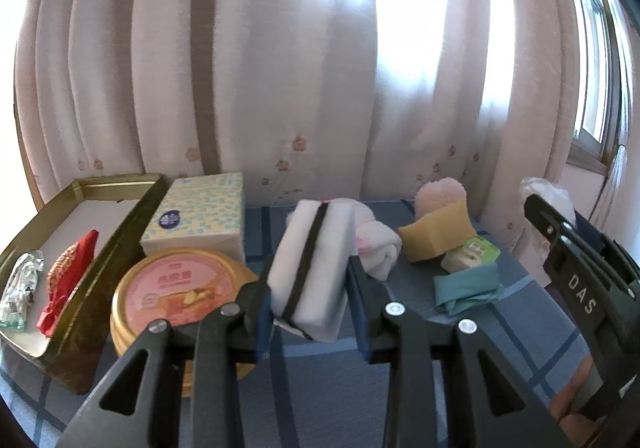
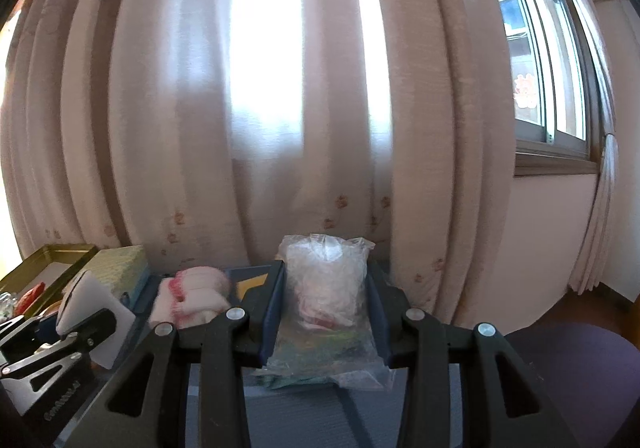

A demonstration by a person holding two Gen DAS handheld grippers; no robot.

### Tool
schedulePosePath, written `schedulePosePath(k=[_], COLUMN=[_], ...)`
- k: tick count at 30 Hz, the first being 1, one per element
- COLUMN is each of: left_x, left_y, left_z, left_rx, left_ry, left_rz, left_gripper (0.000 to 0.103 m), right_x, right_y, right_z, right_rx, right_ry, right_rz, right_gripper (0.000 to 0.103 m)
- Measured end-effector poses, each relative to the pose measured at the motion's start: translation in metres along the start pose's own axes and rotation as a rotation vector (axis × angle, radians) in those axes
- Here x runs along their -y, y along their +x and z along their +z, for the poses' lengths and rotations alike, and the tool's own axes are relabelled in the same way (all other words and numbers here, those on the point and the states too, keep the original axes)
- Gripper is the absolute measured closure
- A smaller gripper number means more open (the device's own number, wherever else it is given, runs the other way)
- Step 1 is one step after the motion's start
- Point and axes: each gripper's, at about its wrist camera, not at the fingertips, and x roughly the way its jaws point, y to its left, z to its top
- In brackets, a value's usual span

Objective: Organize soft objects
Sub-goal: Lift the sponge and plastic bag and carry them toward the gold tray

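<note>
White sponge block (image 1: 310,272) with a dark stripe is clamped between the pads of the left gripper (image 1: 311,318), lifted off the blue checked cloth (image 1: 500,332). Landmark: tissue box (image 1: 200,214). Sponge sits just right of it, in front. Gold tin tray (image 1: 132,216) touches the box's left side; red pouch (image 1: 70,274) and silver packet (image 1: 20,288) lie inside. Round pink-lidded tub (image 1: 180,288) stands in front of the box. Further right: rolled white towel (image 1: 378,248), yellow sponge (image 1: 436,232), pink fluffy item (image 1: 440,194), small green-topped pack (image 1: 472,254), teal cloth (image 1: 468,286). Right gripper (image 2: 326,322) is closed on a clear plastic bag (image 2: 326,288), well right of the box. Curtain (image 1: 280,68) behind everything.
</note>
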Motion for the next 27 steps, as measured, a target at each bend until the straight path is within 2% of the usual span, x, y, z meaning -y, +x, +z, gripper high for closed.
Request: schedulePosePath(k=[8,17,27], left_x=[-0.023,-0.048,-0.07], left_y=[-0.008,-0.019,-0.033], left_z=[-0.003,-0.007,-0.009], left_rx=[0.006,0.017,0.058], left_ry=[-0.013,-0.018,-0.046], left_rz=[0.042,0.057,0.011], left_gripper=[0.072,0.072,0.072], right_x=[-0.027,-0.059,-0.088], right_y=[-0.006,-0.012,-0.021], right_z=[-0.002,-0.005,-0.008], right_rx=[0.0,-0.003,-0.001], right_ry=[-0.011,-0.029,-0.043], right_rz=[0.042,0.097,0.139], right_gripper=[0.062,0.062,0.062])
